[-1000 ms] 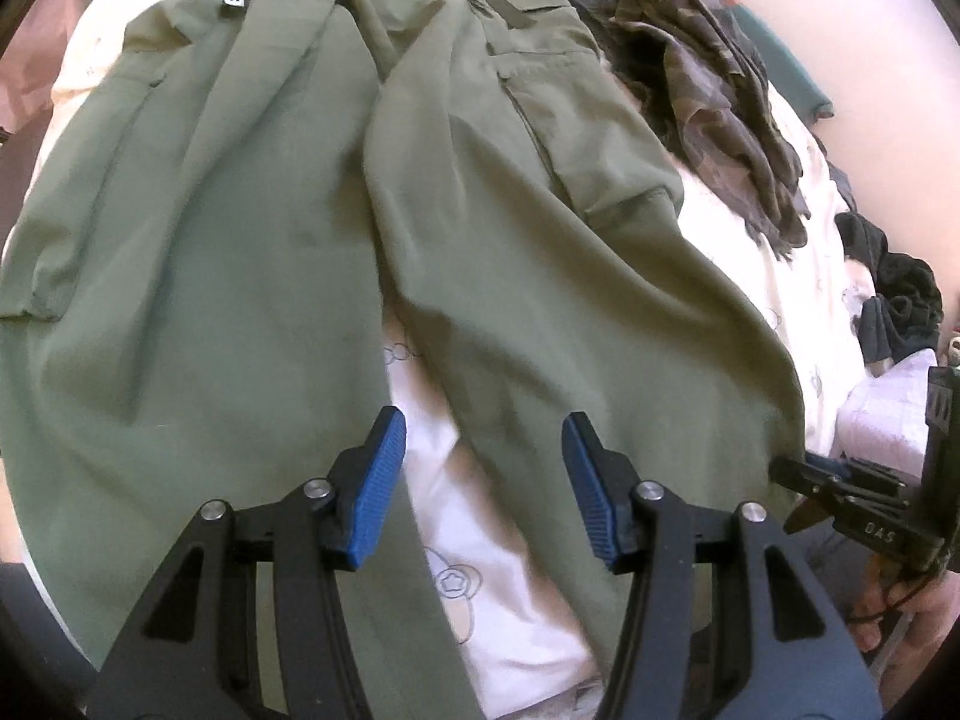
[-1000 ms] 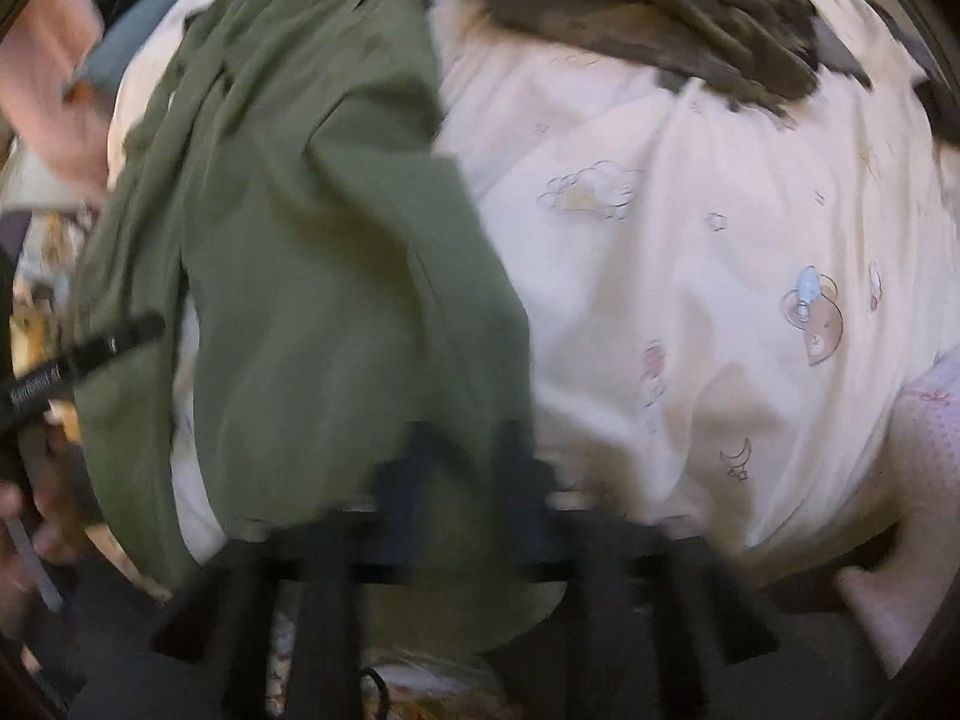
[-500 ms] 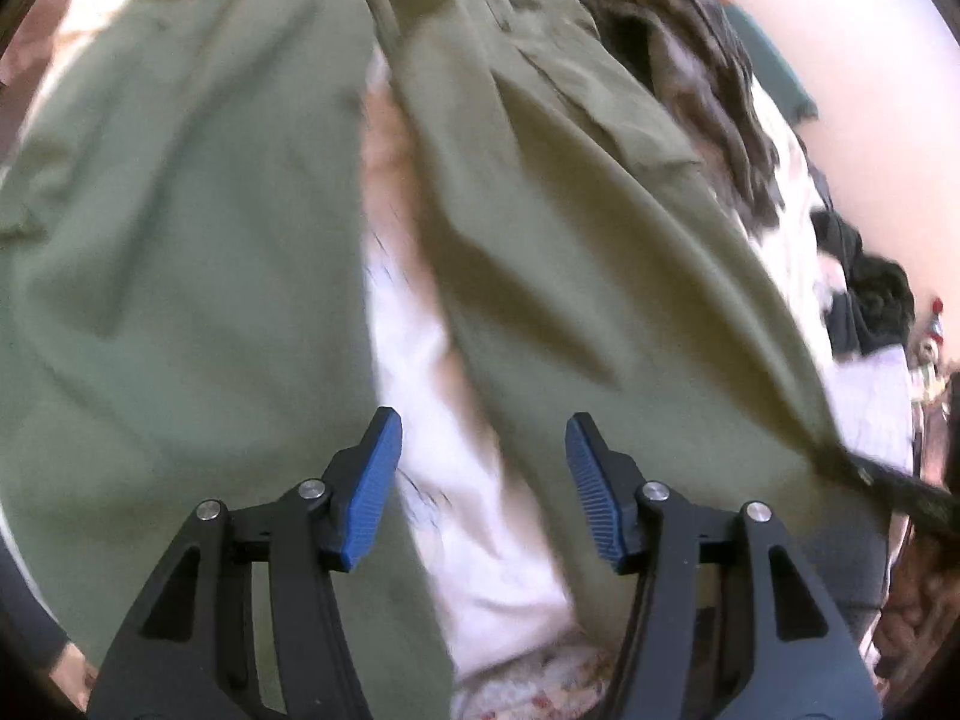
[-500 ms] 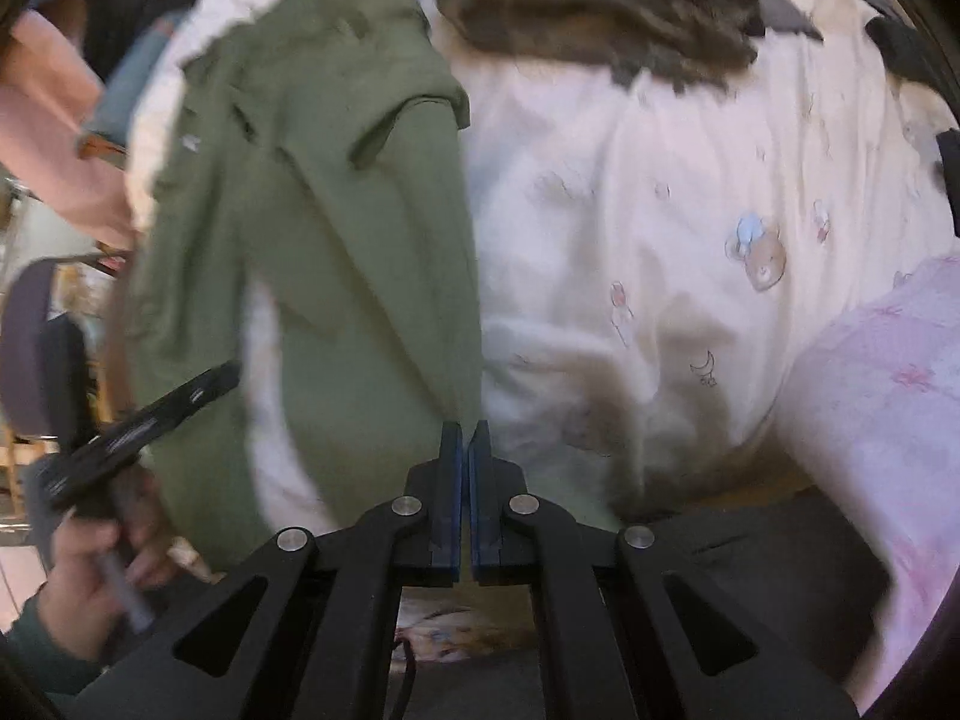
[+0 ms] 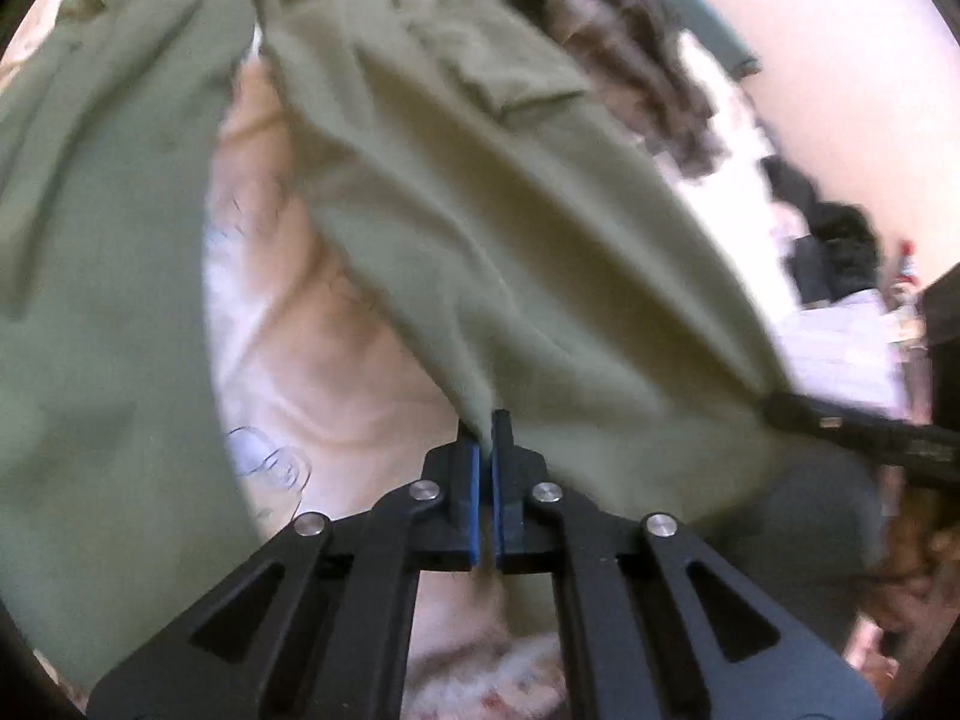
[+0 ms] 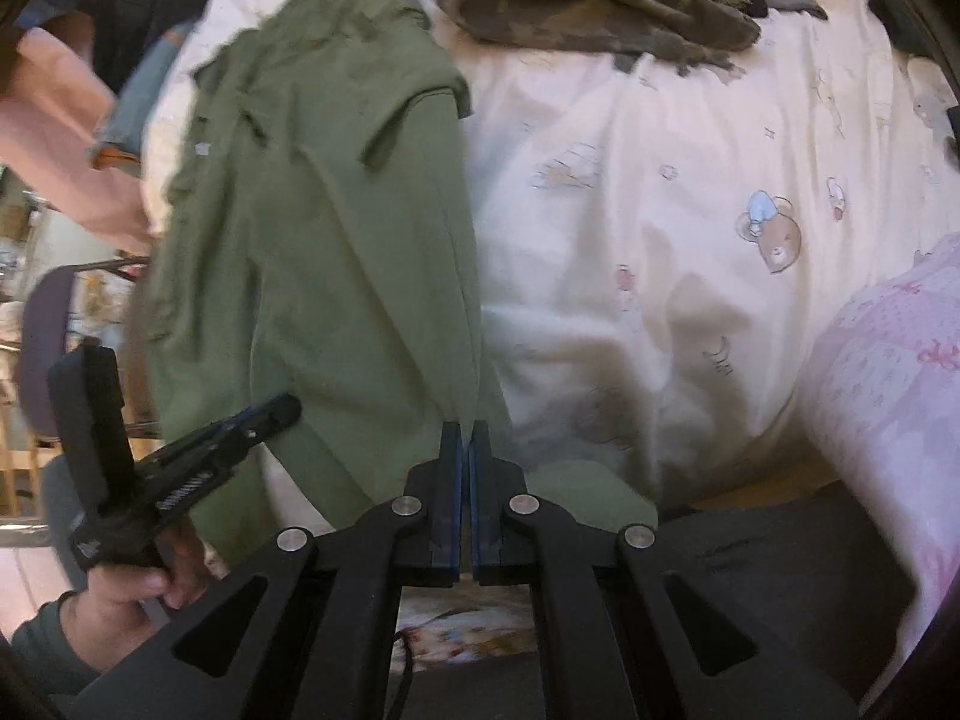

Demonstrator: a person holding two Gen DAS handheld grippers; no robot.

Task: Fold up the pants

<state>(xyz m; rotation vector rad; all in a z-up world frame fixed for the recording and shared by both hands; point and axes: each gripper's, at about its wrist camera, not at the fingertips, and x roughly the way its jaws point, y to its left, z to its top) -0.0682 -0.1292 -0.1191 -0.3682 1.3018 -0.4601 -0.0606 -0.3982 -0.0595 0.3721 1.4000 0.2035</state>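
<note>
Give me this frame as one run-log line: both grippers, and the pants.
left gripper: shut on olive cargo pants, jaws just closed on hem | right gripper: shut on same leg's hem | pants: partly lifted off cartoon-print bedsheet

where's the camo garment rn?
Right wrist view: the camo garment lies at the top on the cartoon-print sheet, just right of the green pants.

A cream bedsheet (image 6: 660, 192) printed with bears lies under a camouflage garment (image 6: 600, 6) at the far side, with a pink quilt (image 6: 888, 372) near right
</note>
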